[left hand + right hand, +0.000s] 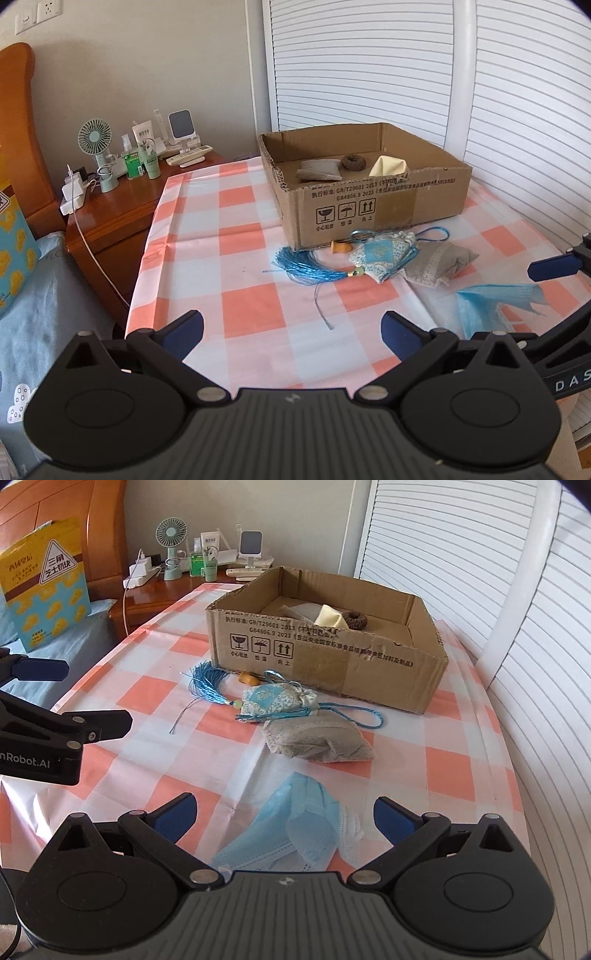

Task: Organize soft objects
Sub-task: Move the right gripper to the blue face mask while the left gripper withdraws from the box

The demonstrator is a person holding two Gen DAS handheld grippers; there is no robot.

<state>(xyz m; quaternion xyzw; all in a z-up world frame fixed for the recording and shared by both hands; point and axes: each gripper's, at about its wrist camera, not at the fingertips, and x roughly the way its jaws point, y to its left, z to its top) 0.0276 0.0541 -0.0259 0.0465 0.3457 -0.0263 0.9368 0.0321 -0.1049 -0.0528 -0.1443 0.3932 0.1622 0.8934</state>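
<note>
- The left tool (pixel 291 334) hovers above the near-left part of the surface (pixel 243 310), its blue-padded fingers spread wide with nothing between them.
- The right tool (pixel 284 812) hangs just over the crumpled blue face mask (pixel 295 830), fingers released and standing either side of it; whether they touch it cannot be told.
- Beyond the mask lies a grey fabric pouch (pixel 319 740), touching a blue-patterned sachet (pixel 275 701) just past it on the far-left side.
- The sachet's blue tassel (pixel 207 686) fans out to the left, and its blue cord (pixel 354 714) loops to the right, near the front wall of the box.
- A shallow cardboard box (pixel 332 664) sits at the far side of the checked cloth, holding a grey pouch (pixel 319 170), a brown scrunchie (pixel 352 161) and a cream cloth (pixel 389 167).
- A wooden nightstand (pixel 110 218) stands at the far left, carrying a small green fan (pixel 95 140) and bottles.
</note>
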